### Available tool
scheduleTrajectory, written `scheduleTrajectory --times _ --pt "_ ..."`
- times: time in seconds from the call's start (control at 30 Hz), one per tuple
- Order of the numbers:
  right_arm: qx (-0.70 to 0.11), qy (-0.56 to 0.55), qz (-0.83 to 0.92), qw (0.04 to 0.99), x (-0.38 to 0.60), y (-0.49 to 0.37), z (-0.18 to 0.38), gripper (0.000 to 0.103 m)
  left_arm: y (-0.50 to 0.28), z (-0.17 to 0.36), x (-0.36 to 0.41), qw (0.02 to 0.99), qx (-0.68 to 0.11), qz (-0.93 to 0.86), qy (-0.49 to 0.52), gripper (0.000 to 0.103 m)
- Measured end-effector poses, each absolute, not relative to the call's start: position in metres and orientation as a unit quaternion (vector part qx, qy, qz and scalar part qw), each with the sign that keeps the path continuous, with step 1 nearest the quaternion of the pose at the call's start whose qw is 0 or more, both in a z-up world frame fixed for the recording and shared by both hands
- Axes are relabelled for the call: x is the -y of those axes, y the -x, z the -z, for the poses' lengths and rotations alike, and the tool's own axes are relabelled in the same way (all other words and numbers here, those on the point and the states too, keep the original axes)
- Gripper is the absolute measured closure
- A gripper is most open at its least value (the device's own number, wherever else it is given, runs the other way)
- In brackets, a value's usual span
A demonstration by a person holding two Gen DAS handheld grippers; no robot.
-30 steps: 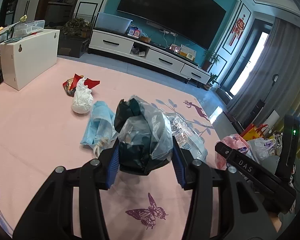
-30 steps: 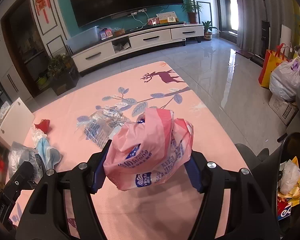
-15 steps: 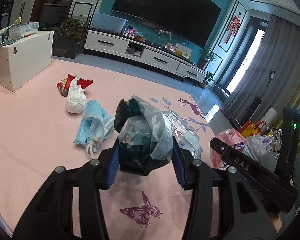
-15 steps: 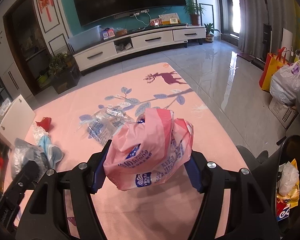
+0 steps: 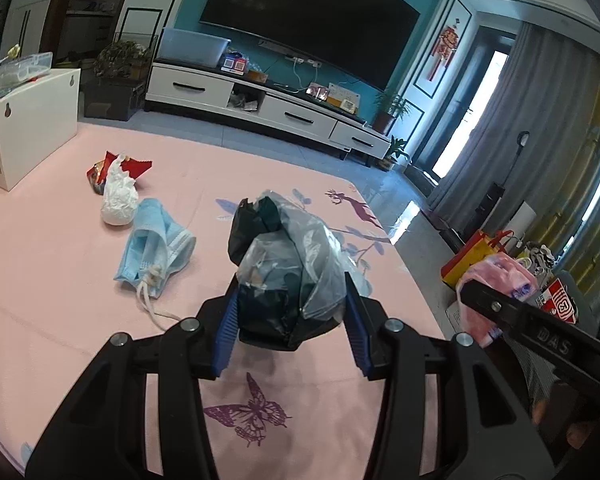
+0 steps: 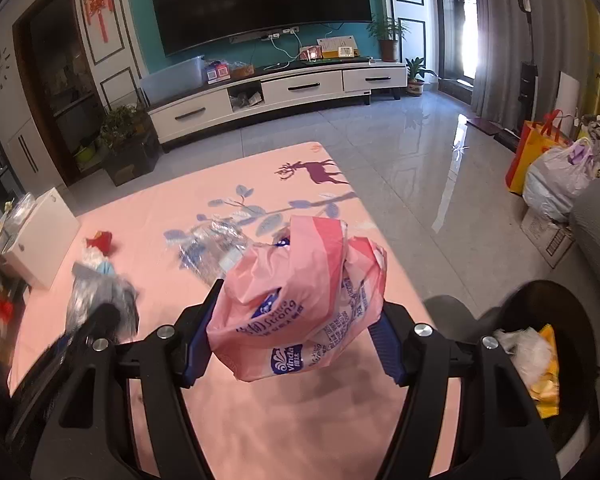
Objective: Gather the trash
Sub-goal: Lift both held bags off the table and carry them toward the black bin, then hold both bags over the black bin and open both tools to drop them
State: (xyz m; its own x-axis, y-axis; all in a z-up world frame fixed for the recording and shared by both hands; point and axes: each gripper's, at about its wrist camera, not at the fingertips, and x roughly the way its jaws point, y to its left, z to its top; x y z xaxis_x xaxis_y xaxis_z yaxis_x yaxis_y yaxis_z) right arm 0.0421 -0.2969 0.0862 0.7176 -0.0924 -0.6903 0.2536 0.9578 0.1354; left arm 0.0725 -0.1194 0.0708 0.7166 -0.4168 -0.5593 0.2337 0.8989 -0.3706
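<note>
- Left wrist view: a crumpled dark and clear plastic bag is clamped between the blue pads of the left gripper, held partly closed above the pink mat. A blue face mask, a white wad and a red wrapper are left lying on the mat.
- Right wrist view: a pink plastic wrapper is gripped by the right gripper, its jaws fairly wide around it. A black bin holding rubbish is seen at lower right, and a clear crumpled wrapper on the mat.

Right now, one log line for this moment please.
left gripper: shut on grey bag | right gripper: shut on pink bag | bin: right, part full | mat: mask, tissue left
</note>
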Motion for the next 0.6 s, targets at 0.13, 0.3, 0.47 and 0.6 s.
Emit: scheduleTrajectory --times 0.13,0.3,0.47,0.6 --pt "-0.345 -0.117 0.096 0.927 0.313 0.000 -0.097 0.037 -0.063 -0.080 0.130 0.917 -0.331 0.186 0.122 0.055" --pt "-0.313 -0.166 0.102 0.930 0.348 0.040 -0.109 0.037 -0.039 -0.097 0.160 0.924 -0.315 0.200 0.088 0.055" --pt "-0.276 -0.144 0.149 0.939 0.371 0.067 -0.128 0.037 -0.013 -0.112 0.200 0.908 -0.329 0.243 0.094 0.055" --pt "-0.270 -0.157 0.170 0.935 0.396 0.081 -0.129 0.037 0.012 -0.124 0.244 0.909 -0.310 0.272 0.057 0.055"
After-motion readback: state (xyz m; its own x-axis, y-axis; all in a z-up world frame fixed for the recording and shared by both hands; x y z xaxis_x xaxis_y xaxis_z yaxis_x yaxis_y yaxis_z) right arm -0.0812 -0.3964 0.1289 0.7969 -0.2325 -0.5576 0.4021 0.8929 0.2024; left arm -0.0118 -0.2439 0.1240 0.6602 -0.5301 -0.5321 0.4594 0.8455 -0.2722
